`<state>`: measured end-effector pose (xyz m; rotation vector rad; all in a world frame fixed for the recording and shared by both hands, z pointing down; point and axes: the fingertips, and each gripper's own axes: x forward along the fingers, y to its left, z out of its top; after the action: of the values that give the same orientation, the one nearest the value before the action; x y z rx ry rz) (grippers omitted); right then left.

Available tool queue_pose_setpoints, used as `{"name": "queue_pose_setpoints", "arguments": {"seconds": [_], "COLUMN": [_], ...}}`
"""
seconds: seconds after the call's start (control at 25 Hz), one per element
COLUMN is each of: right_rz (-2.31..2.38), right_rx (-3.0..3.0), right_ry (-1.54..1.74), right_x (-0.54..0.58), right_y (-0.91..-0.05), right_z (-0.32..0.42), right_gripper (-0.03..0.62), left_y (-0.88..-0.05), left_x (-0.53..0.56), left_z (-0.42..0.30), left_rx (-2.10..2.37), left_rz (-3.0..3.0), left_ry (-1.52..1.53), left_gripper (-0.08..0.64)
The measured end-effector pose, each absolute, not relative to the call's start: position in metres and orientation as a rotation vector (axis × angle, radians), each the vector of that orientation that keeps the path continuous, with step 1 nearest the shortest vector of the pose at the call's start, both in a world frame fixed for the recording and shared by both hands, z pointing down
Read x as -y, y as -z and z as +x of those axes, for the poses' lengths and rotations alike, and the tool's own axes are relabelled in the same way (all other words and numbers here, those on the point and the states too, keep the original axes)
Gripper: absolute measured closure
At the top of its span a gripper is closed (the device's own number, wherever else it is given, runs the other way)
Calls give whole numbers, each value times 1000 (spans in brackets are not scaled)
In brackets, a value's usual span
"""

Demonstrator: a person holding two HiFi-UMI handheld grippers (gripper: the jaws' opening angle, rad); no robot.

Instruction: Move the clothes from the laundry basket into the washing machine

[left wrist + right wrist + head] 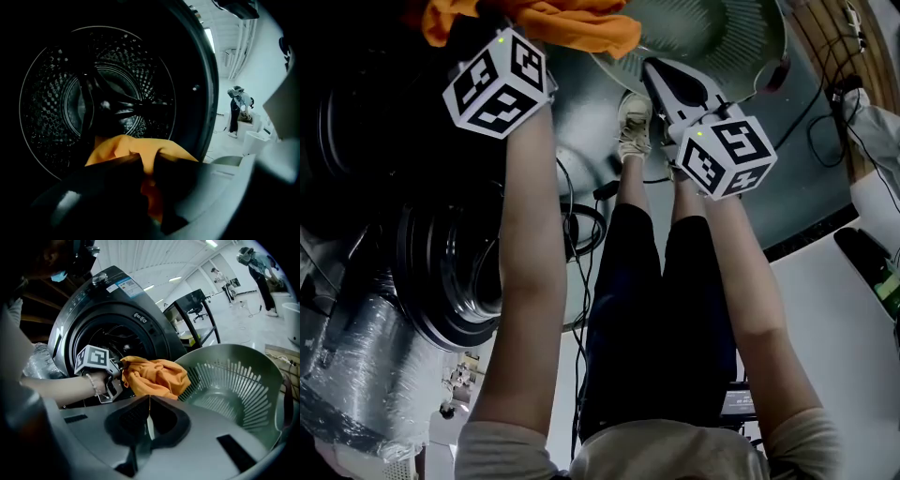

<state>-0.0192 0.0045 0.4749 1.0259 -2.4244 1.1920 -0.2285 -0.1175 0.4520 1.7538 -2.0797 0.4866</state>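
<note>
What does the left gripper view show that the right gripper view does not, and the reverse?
Left gripper view only: the perforated drum, and the jaws of the left gripper shut on the orange garment. Right gripper view only: the laundry basket, and the right gripper, jaws together, empty. Both: the orange garment and the washing machine.

Everything here sits on a plain grey floor (586, 112). The laundry basket (712, 42) stands on it right in front of the person's shoe (635, 127), and the washing machine (441, 281) is just beside it on the left. Black cables (581, 230) lie looped on the floor between the machine and the legs, with more cable off to the right.
</note>
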Motion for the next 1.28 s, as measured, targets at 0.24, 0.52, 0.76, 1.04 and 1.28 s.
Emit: {"name": "queue_pose_setpoints", "arguments": {"seconds": [0.24, 0.52, 0.76, 1.04, 1.28], "right_rz": [1007, 1022, 1003, 995, 992], "right_rx": [2421, 2417, 2424, 2419, 2403], "right_ry": [-1187, -1222, -1222, -1206, -1197], "right_x": [-5, -4, -7, -16, -22], "right_y": [-476, -480, -478, -475, -478], "right_z": [-23, -22, -28, -26, -24], "right_gripper": [580, 581, 581, 581, 581], "left_y": [-418, -400, -435, -423, -475], "left_x": [140, 149, 124, 89, 59], "left_z": [-283, -326, -341, -302, -217], "left_rx": [2283, 2465, 2390, 2307, 2018], "left_rz": [1649, 1475, 1307, 1401, 1443], "left_ry": [-438, -358, -345, -325, -344], "left_gripper": [517, 511, 368, 347, 216]}}
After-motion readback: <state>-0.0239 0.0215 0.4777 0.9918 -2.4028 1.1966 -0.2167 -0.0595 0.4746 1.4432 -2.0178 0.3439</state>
